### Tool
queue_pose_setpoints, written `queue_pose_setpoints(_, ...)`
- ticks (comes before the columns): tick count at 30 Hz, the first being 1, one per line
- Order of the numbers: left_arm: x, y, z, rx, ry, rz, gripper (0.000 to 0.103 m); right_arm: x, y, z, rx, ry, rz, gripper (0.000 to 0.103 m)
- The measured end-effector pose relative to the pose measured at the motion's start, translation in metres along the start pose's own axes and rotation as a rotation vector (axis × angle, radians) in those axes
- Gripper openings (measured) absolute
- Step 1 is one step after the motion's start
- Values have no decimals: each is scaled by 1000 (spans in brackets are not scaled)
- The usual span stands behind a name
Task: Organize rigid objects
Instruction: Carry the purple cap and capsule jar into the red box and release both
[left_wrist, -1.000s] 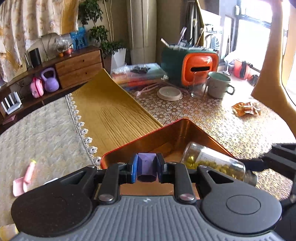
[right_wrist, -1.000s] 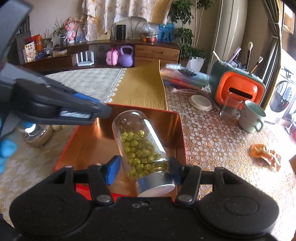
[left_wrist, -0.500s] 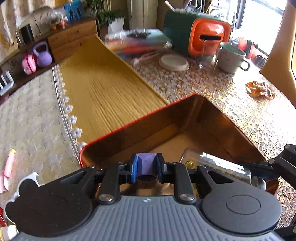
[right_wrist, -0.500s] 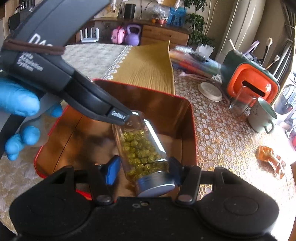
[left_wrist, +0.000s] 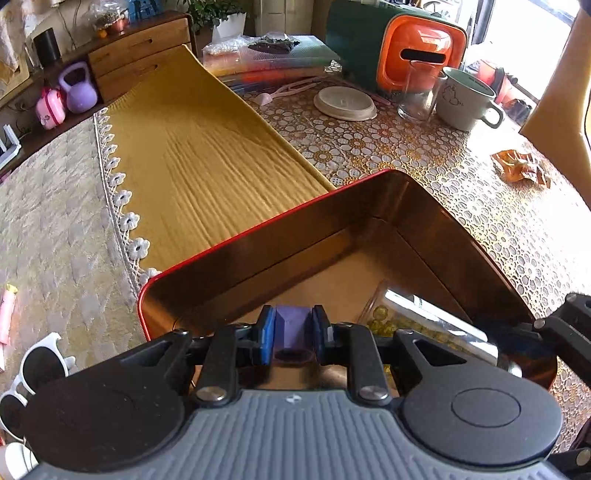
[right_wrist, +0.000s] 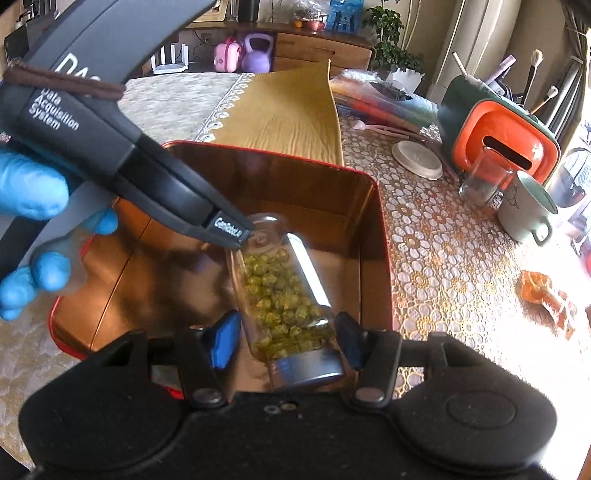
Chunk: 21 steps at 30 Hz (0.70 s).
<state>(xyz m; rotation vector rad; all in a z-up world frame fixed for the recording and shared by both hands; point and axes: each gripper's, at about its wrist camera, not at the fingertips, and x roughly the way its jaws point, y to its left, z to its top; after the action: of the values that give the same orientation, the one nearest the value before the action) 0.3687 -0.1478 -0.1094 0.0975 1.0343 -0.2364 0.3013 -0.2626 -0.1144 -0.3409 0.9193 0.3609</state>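
A clear jar (right_wrist: 284, 295) of yellow-green beads, silver-capped, is clamped by the right gripper (right_wrist: 286, 339) inside the red-rimmed tin (right_wrist: 384, 258). A purple block (left_wrist: 293, 330) is clamped by the left gripper (left_wrist: 294, 332) over the tin.

The left gripper's (left_wrist: 293, 334) housing is hiding the tin's (left_wrist: 258, 225) near floor, while the jar's (left_wrist: 424, 317) cap end is disappearing at four o'clock. White sunglasses (left_wrist: 33, 373) are being cropped at nine o'clock.
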Motion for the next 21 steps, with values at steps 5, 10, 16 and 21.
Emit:
queue_pose_setpoints(5,-5,0,-3,-4,-4,-12,22,-8,-2,0,12,-32,0,61)
queue_pose_setpoints(10,-20,-1,-6,-5,-33,-23,23,-19,-4,0,29,-56,3,64)
queue_pose_setpoints(16,-48,-2,-11,-1,-88,-61,28,-39,-7,-3,51,-92,2,64)
queue_pose_setpoints(21,-74,1,-18,-16,-140,-76,41,-57,-6,-5,70,-117,5,65)
